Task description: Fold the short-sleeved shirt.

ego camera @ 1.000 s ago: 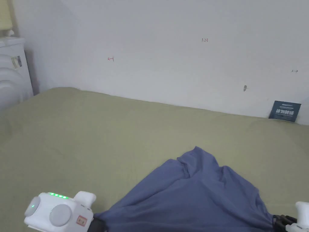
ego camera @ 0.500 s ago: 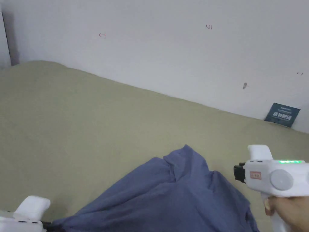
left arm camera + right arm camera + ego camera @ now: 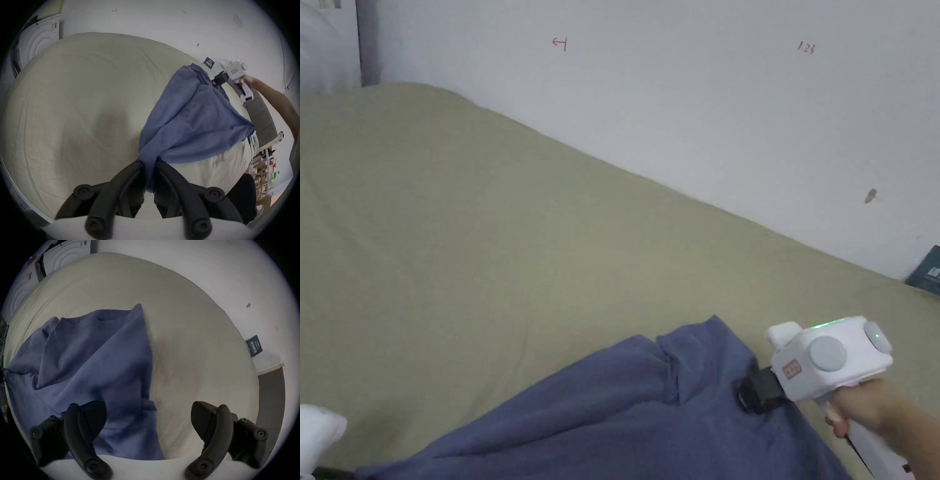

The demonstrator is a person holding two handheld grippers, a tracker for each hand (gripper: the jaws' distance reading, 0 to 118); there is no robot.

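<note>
A blue short-sleeved shirt point(image 3: 650, 412) lies crumpled on the olive-green bed point(image 3: 487, 219). My left gripper point(image 3: 149, 164) is shut on a near corner of the shirt point(image 3: 194, 113), and the cloth stretches away from its jaws. My right gripper point(image 3: 747, 395) is down at the far right edge of the shirt, below the raised peak of cloth. In the right gripper view it point(image 3: 148, 408) is open, jaws wide apart, with the shirt's point(image 3: 81, 361) edge lying over the left jaw and between them. The left gripper view shows the right gripper point(image 3: 215, 80) held by a hand.
A white wall runs behind the bed. A dark blue card point(image 3: 254, 345) leans on it at the far right. A white washing machine point(image 3: 40, 47) stands off the bed's far left end. A grey padded panel point(image 3: 263, 120) and cluttered shelves point(image 3: 259, 170) lie to the right.
My right gripper let go of the shirt's near right corner, rose, and has come down open at the shirt's far right edge. The left gripper keeps its hold. The head camera swung.
</note>
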